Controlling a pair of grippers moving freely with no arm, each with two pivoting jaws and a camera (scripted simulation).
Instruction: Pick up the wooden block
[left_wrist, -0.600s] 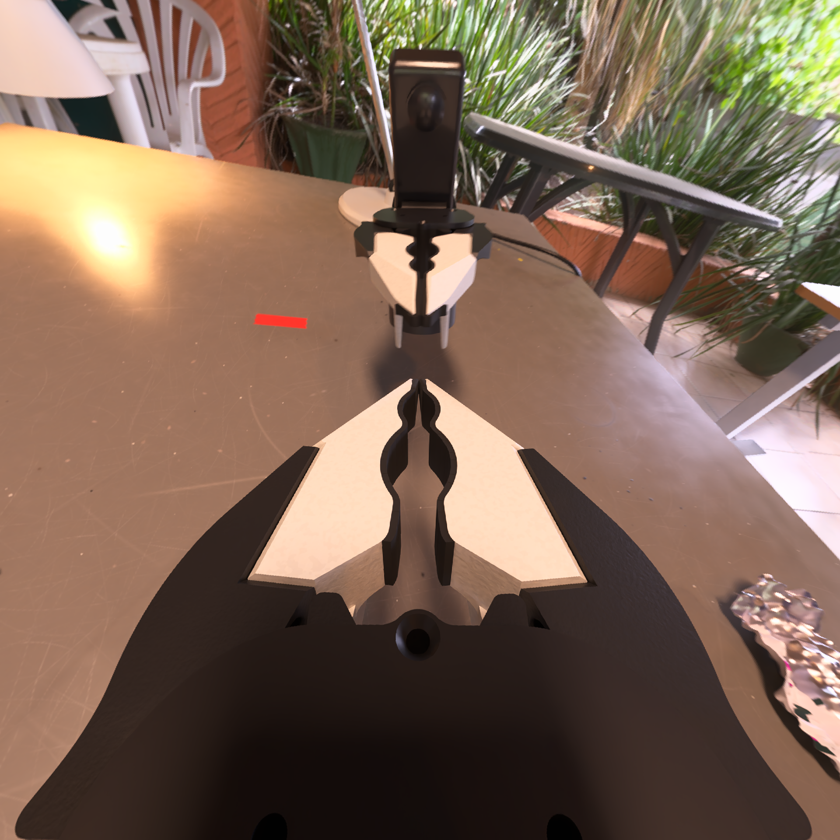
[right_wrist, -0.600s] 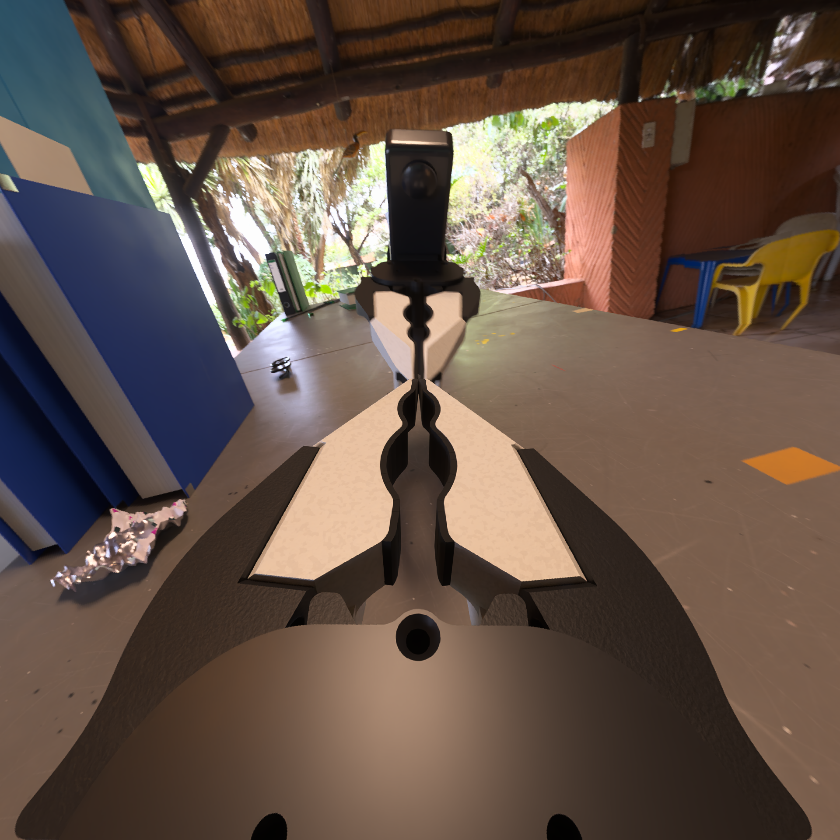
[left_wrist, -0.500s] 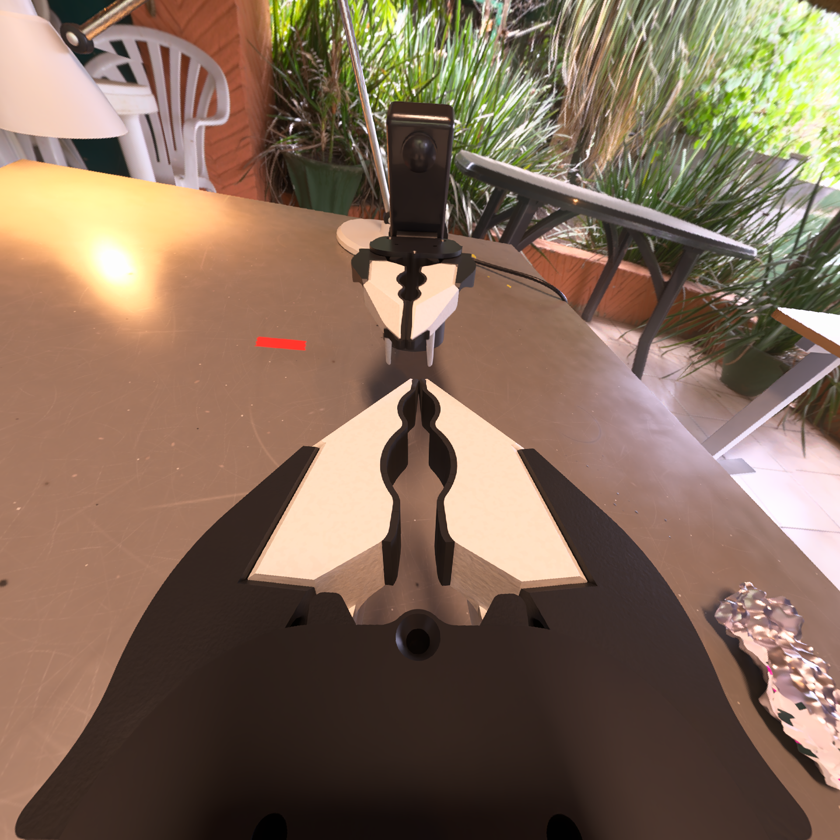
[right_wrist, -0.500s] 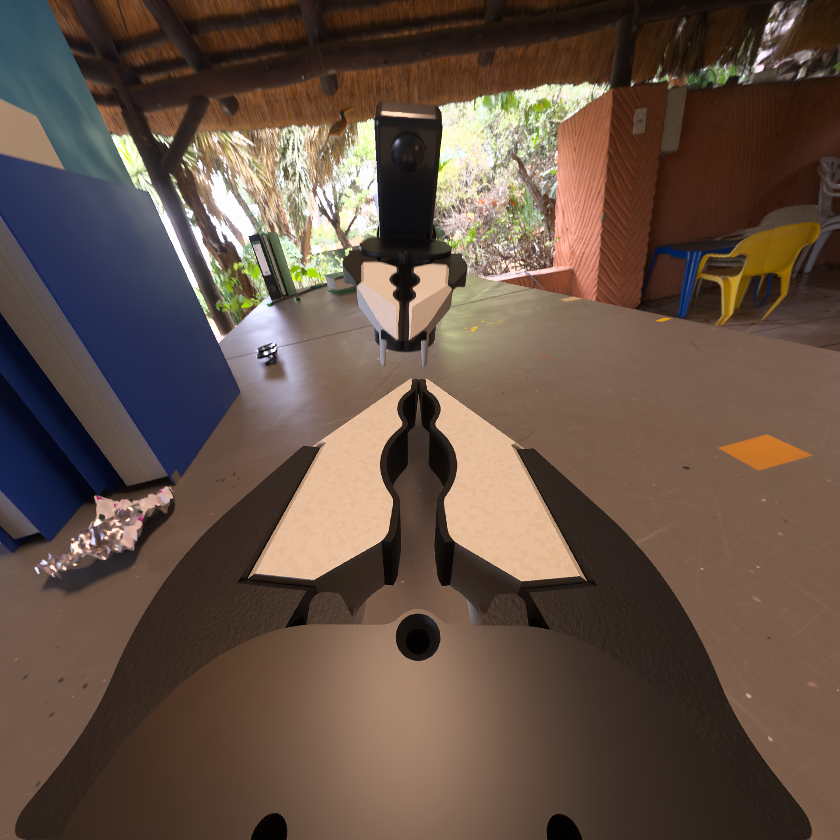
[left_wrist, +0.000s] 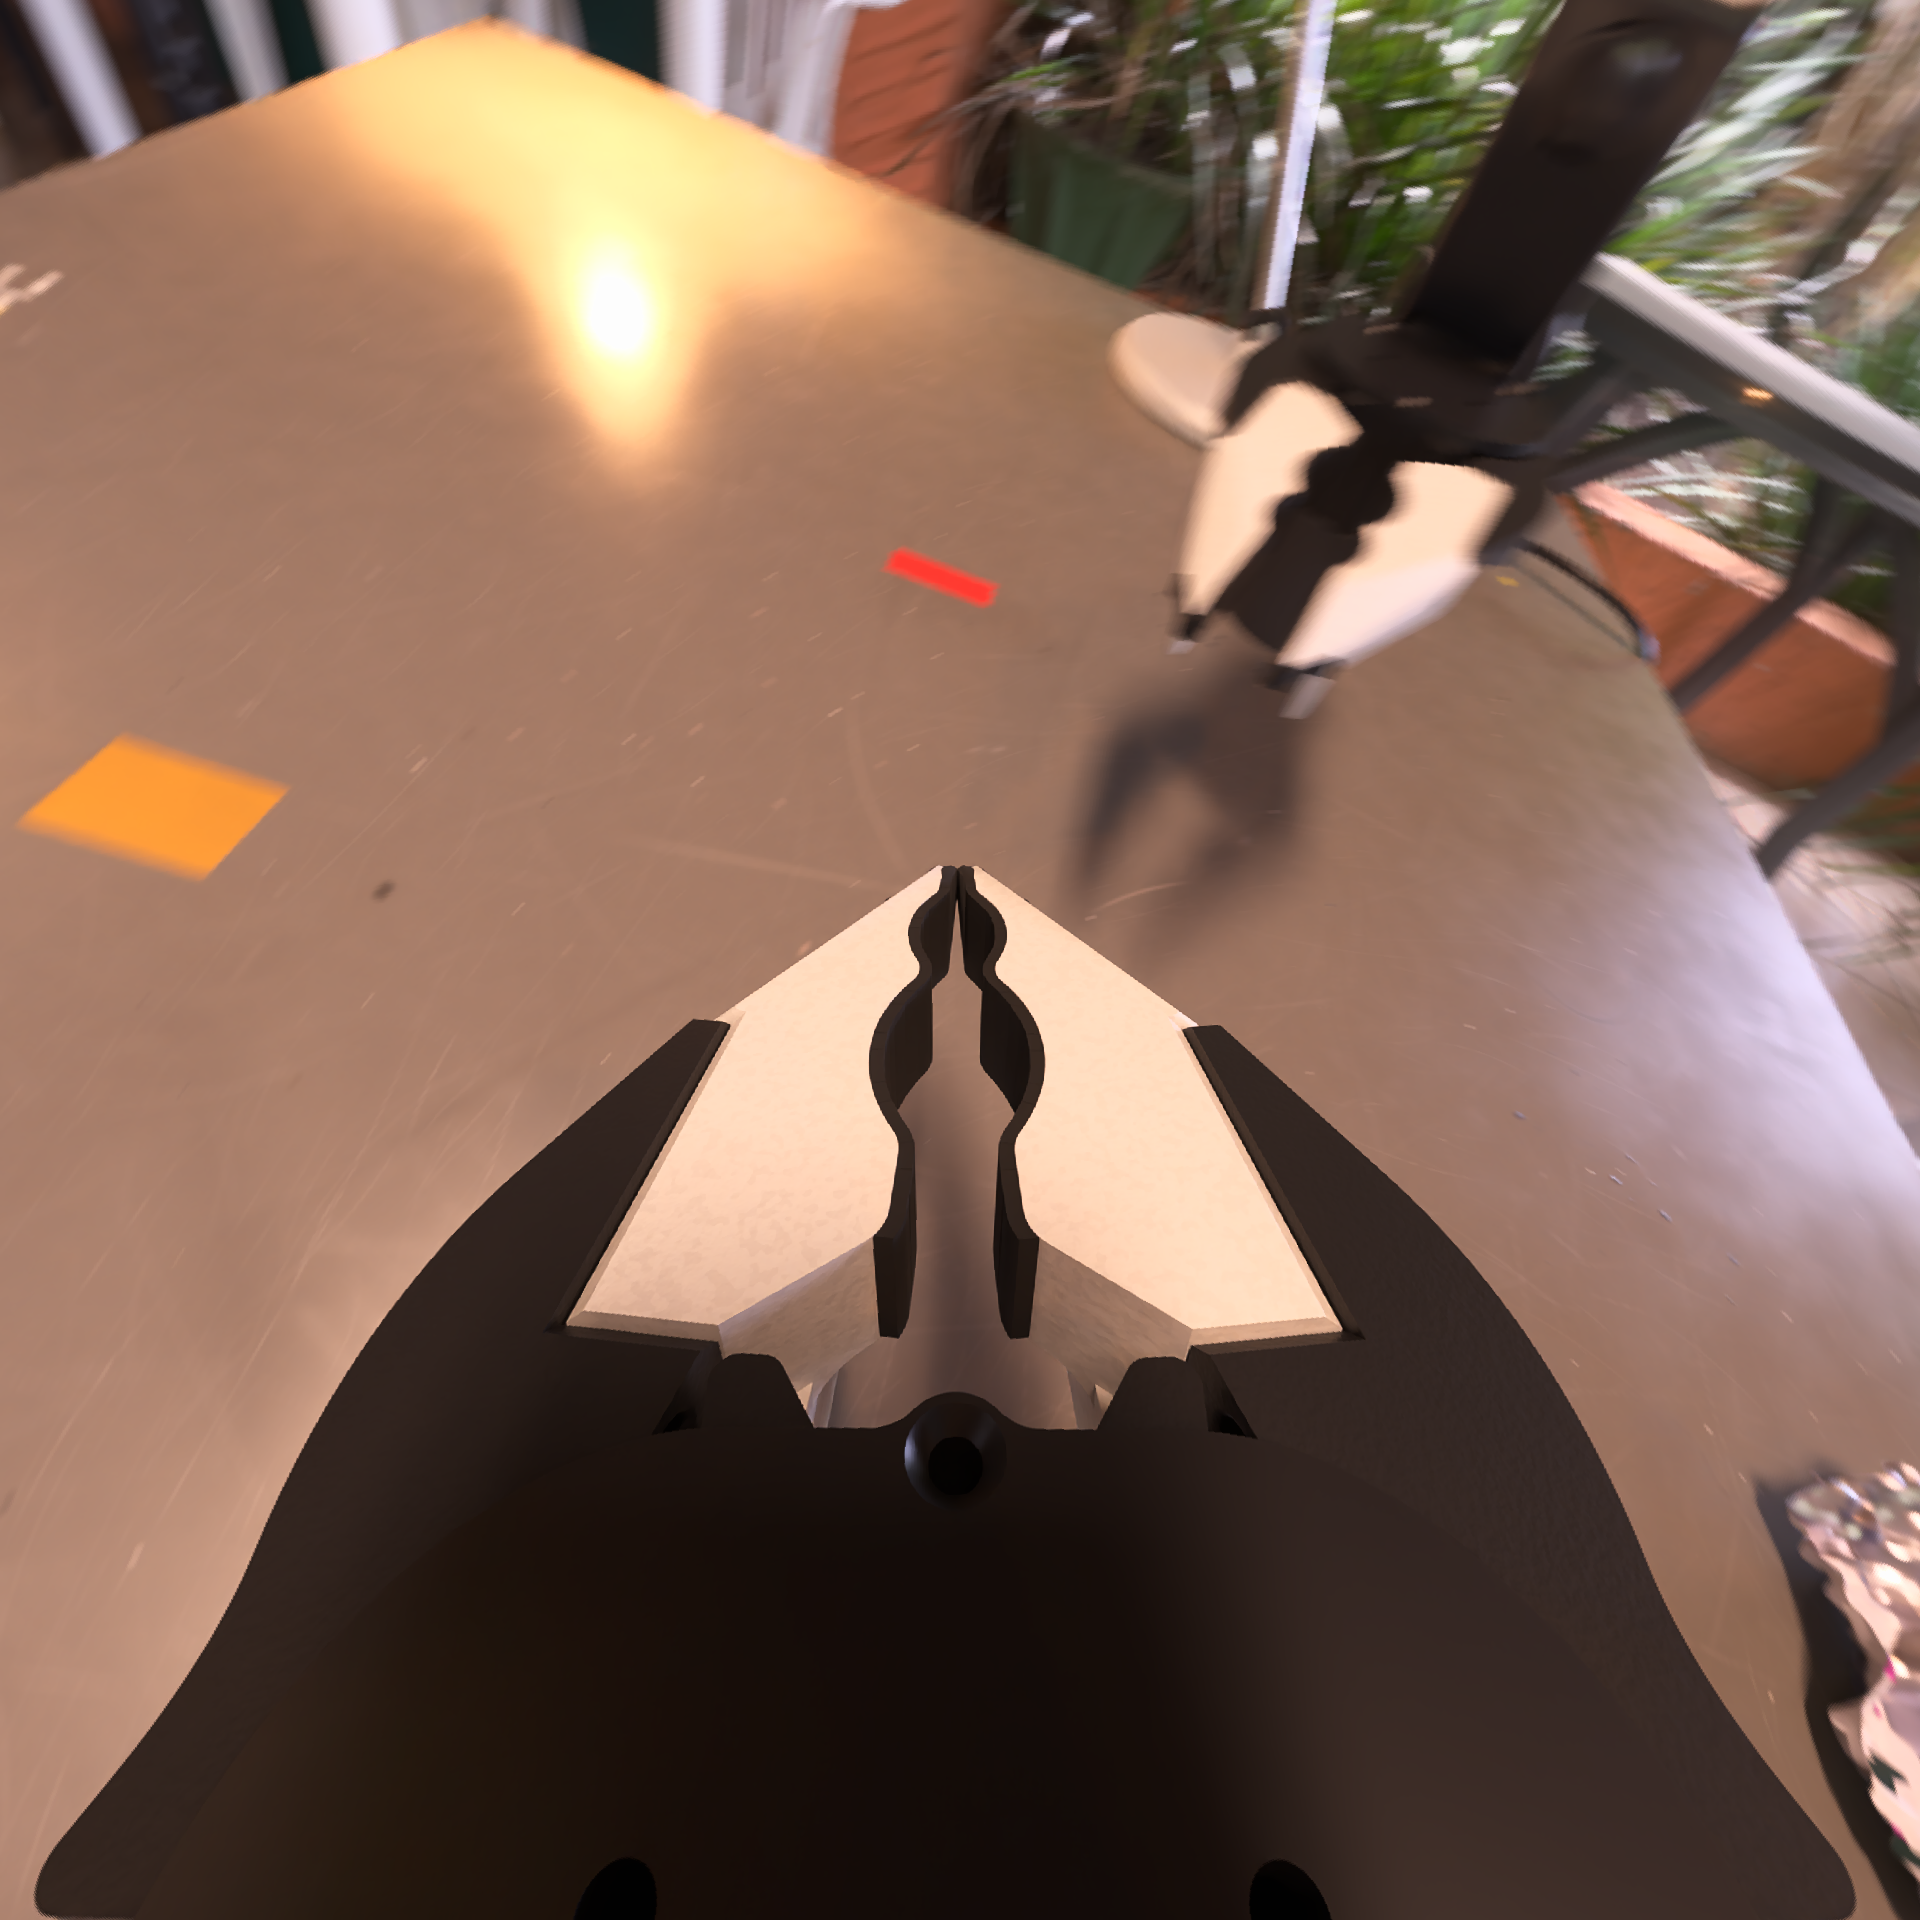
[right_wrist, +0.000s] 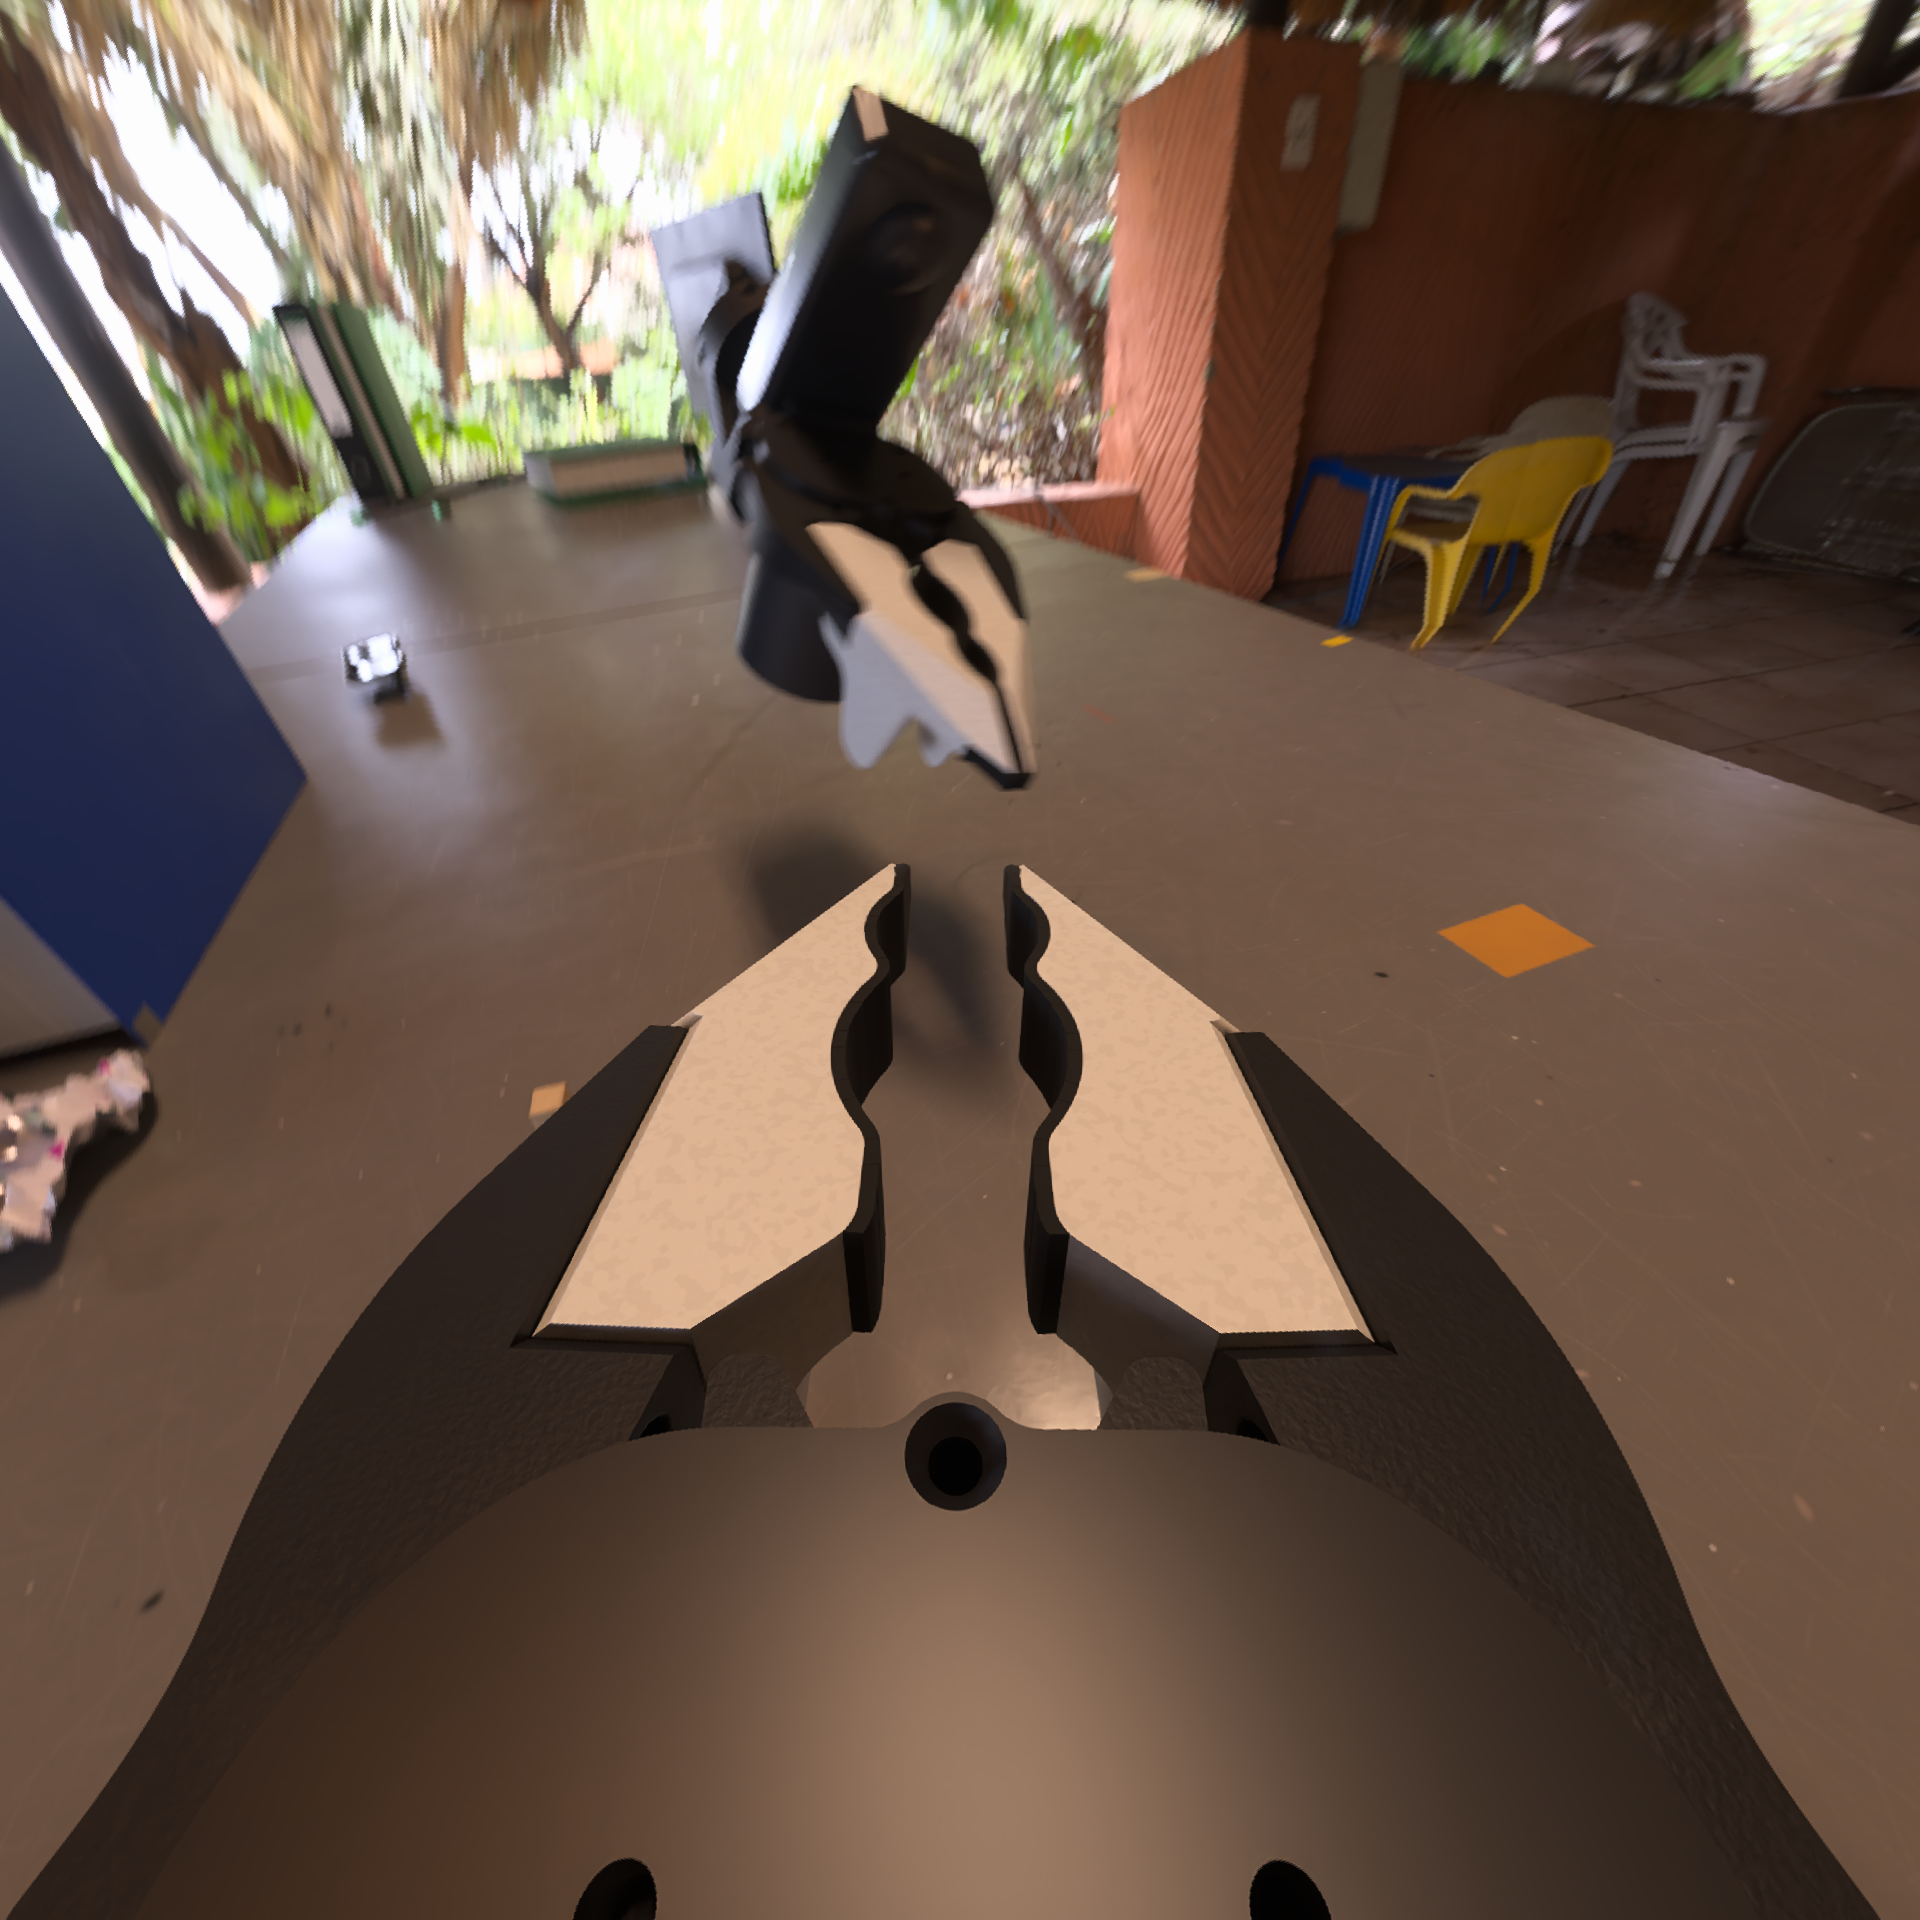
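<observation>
While the left claw (left_wrist: 954, 873) hangs over the brown surface (left_wrist: 416, 520) with its tips pressed together, the right claw (right_wrist: 954, 878) is spread and holds nothing. The wooden block (right_wrist: 548, 1098) appears only in the right wrist view, as a small tan piece lying just beside that claw's left finger and partly hidden by it. The surface lies open around the orange square (left_wrist: 156, 805). A blue panel (right_wrist: 104, 727) closes one side, and crumpled foil (left_wrist: 1860, 1662) lies near an edge. Only the left wrist view shows the red strip (left_wrist: 940, 578), and only the right shows a small shiny object (right_wrist: 374, 660).
</observation>
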